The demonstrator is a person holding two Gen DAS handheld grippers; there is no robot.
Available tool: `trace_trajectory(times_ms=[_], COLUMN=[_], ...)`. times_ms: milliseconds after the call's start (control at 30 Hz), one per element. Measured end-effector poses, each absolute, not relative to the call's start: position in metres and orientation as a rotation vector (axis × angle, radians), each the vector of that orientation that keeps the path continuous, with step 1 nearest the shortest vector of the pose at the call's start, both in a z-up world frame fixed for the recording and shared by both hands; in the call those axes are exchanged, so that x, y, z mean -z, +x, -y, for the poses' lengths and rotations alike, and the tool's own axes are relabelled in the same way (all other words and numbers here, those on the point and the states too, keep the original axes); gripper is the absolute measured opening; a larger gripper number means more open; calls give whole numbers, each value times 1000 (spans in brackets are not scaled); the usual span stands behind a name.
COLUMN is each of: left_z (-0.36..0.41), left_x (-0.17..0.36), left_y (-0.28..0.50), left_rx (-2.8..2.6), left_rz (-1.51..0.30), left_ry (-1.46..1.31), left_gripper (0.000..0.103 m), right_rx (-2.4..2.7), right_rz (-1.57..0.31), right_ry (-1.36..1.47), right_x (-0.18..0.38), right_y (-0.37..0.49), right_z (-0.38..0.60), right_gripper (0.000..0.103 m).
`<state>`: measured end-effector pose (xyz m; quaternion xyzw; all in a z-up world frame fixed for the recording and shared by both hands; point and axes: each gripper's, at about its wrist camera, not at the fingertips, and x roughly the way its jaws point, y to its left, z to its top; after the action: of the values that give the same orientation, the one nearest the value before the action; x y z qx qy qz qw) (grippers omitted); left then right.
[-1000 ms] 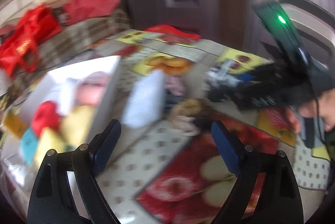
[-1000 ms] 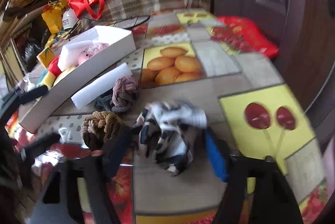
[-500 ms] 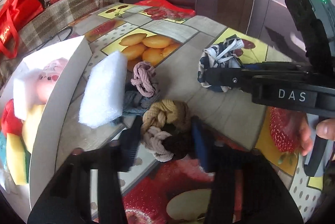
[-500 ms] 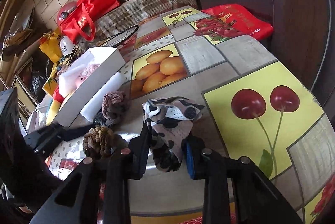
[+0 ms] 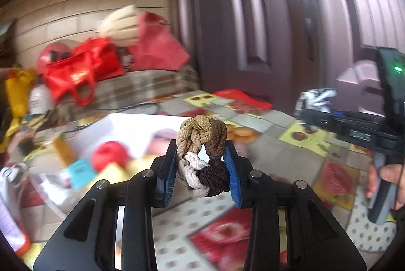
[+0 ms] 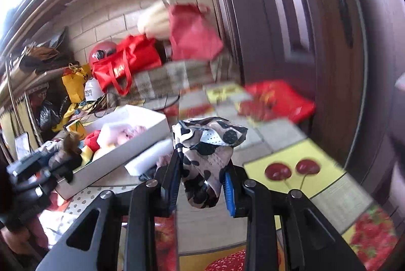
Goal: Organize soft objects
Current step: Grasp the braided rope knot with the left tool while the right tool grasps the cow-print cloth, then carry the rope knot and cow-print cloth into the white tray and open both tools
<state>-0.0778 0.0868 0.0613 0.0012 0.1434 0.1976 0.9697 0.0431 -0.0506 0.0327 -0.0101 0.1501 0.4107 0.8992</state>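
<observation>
My left gripper [image 5: 201,167] is shut on a braided scrunchie bundle [image 5: 202,144] of tan, cream and dark brown, held above the table. My right gripper [image 6: 201,182] is shut on a black-and-white spotted cloth [image 6: 207,152], also lifted off the table. The white box [image 6: 114,162] with soft toys lies to the left; it also shows in the left wrist view [image 5: 141,129]. A white foam block [image 6: 149,157] and a pink scrunchie [image 6: 164,160] lie beside the box.
A fruit-patterned tablecloth [image 6: 303,159] covers the table. Red bags [image 6: 126,63] and a plaid cushion [image 6: 172,78] sit at the back. A dark door [image 6: 291,17] stands on the right. A red packet [image 6: 276,101] lies at the table's far edge.
Both grippers have lifted their objects off the table and tilted up. The left one closed on the scrunchie bundle and raised it; the right raised the spotted cloth.
</observation>
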Motion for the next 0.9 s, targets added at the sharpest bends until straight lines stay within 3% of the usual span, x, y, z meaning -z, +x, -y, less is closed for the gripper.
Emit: trace_trajectory(times_ms=[900], left_z=[-135], left_x=[-58], left_y=[-98], left_rx=[-549], left_rz=[-301], left_ry=[-73], left_gripper=[35], right_rx=[-992], right_rz=[-345], right_ry=[-172], right_x=[-27], right_y=[21], right_z=[-31], right_gripper=[30])
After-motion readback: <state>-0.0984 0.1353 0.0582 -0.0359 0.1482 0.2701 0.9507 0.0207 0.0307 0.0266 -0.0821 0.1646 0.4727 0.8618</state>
